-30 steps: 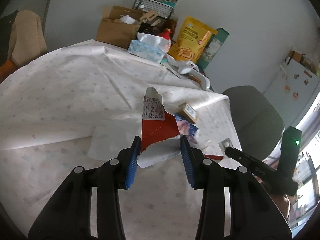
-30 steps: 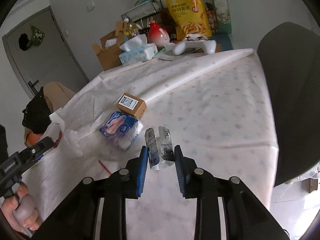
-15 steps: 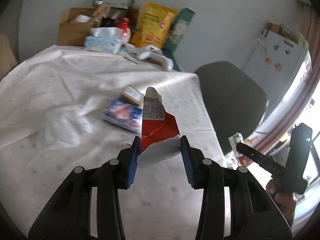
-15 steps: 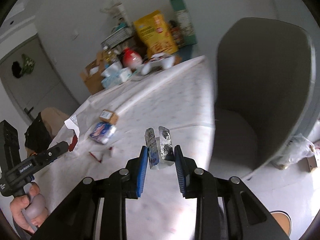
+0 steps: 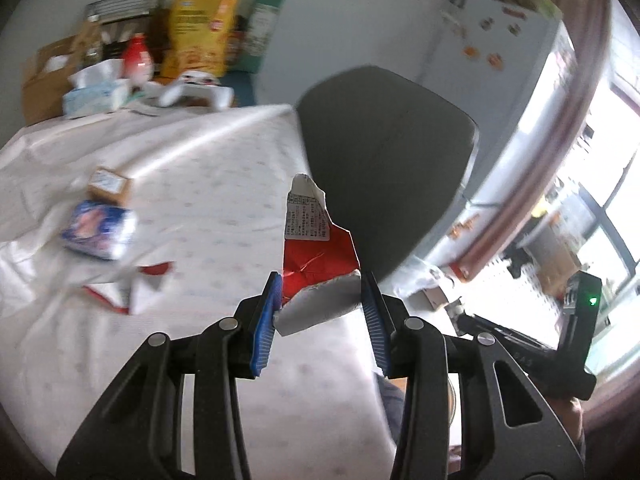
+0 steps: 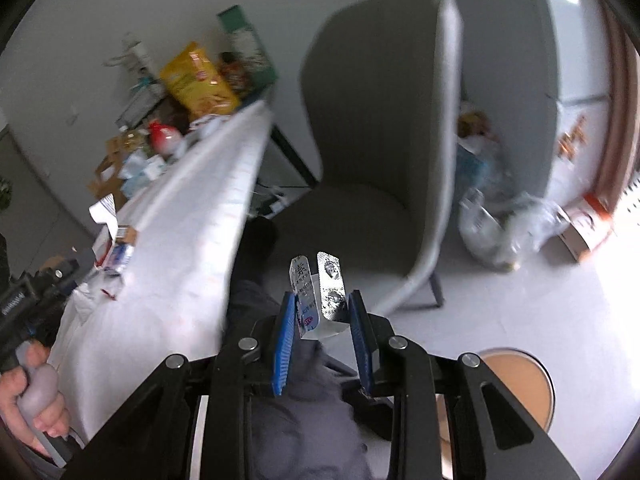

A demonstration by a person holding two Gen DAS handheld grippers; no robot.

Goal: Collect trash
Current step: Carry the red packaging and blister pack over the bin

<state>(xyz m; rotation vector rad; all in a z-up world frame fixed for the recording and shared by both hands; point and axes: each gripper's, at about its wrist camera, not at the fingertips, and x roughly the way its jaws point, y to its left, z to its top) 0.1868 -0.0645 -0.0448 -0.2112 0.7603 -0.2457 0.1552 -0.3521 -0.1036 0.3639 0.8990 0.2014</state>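
Note:
My left gripper (image 5: 320, 306) is shut on a torn red and white wrapper (image 5: 310, 240) that sticks up between the blue pads, near the table's right edge. A folded silver foil blister pack (image 6: 318, 292) is clamped in my right gripper (image 6: 322, 320), which is past the table edge, over a person's grey-clad legs (image 6: 304, 408) and the floor. On the white tablecloth (image 5: 192, 184) lie a blue wrapper (image 5: 98, 232), a small cardboard box (image 5: 109, 184) and red and white scraps (image 5: 132, 286). The right gripper (image 5: 520, 344) also shows low at the right of the left wrist view.
A grey chair (image 6: 380, 152) stands close by the table's right side. Boxes, a tissue pack (image 5: 96, 90), a yellow snack bag (image 5: 198, 32) and a white game controller (image 5: 196, 90) crowd the far end. Plastic bags (image 6: 492, 232) and a round tan-topped thing (image 6: 516, 388) are on the floor.
Both grippers have swung right with their loads, rolling as they went. The left now nears the table's right edge. The right has left the table and hangs over legs and floor.

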